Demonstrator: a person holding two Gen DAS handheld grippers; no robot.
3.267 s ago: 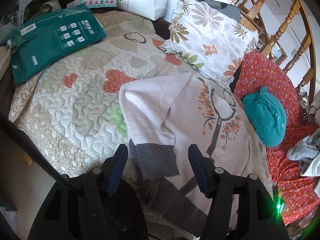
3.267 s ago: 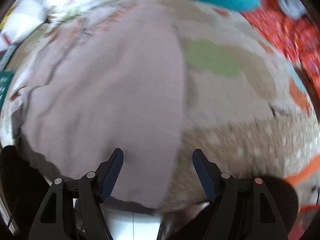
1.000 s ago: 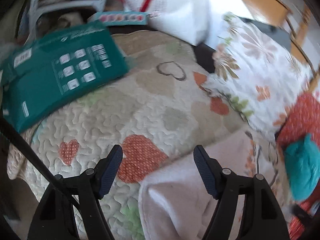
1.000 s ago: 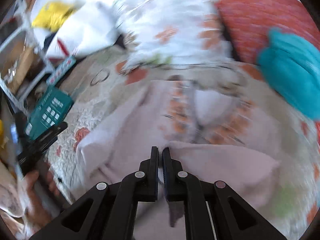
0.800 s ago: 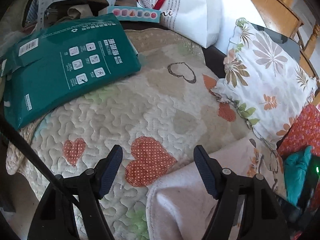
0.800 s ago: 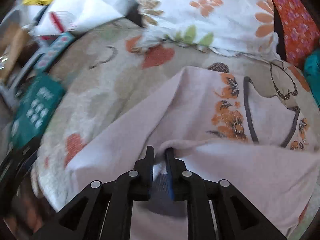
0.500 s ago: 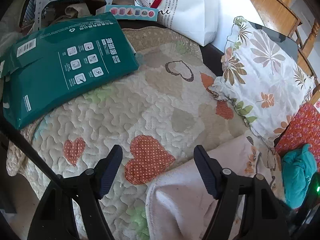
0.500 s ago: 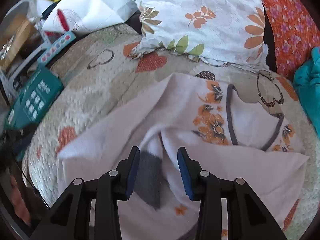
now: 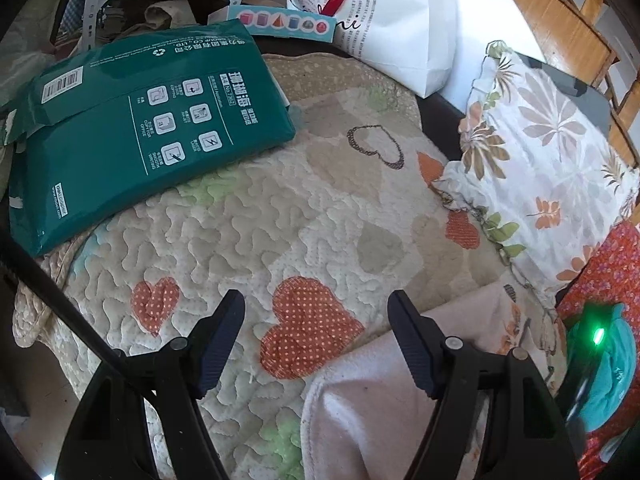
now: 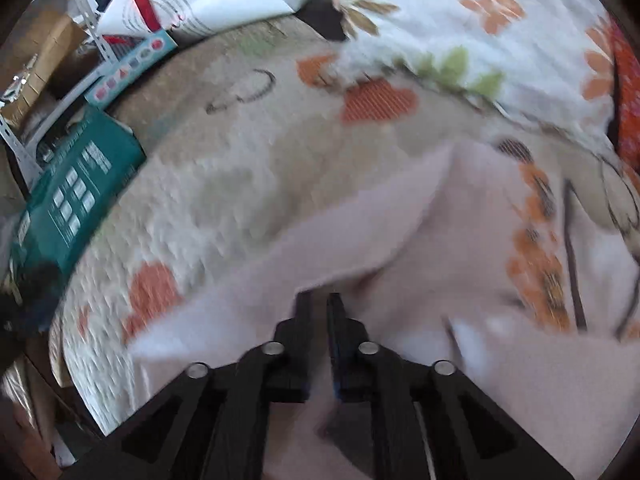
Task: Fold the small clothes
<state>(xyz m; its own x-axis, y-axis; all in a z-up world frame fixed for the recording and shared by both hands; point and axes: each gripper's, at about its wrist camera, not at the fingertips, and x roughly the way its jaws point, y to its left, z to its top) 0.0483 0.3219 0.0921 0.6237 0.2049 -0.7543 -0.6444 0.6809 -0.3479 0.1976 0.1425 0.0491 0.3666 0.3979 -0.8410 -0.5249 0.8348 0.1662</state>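
A pale pink top [image 9: 360, 400] with an orange tree print lies partly folded on the heart-patterned quilt [image 9: 280, 220]. My left gripper [image 9: 316, 304] hovers open over the quilt with nothing between its fingers; the top's near corner lies under its right finger. In the blurred right wrist view, my right gripper [image 10: 318, 300] is low over the pink top [image 10: 460, 240]. Its jaws are closing to a narrow gap, and a raised fold of the pink cloth sits at their tips. I cannot see the pads pressing on it.
A green paper package [image 9: 132, 120] lies on the quilt's far left, a white shopping bag [image 9: 392, 12] behind it. A floral pillow [image 9: 540, 152] borders the right side. Beyond it are red flowered cloth [image 9: 612, 264] and a teal garment [image 9: 612, 380].
My right gripper let go of the sleeve with the grey cuff, opened, dropped lower toward the top's left fold, and its jaws narrowed again. The left gripper has barely moved.
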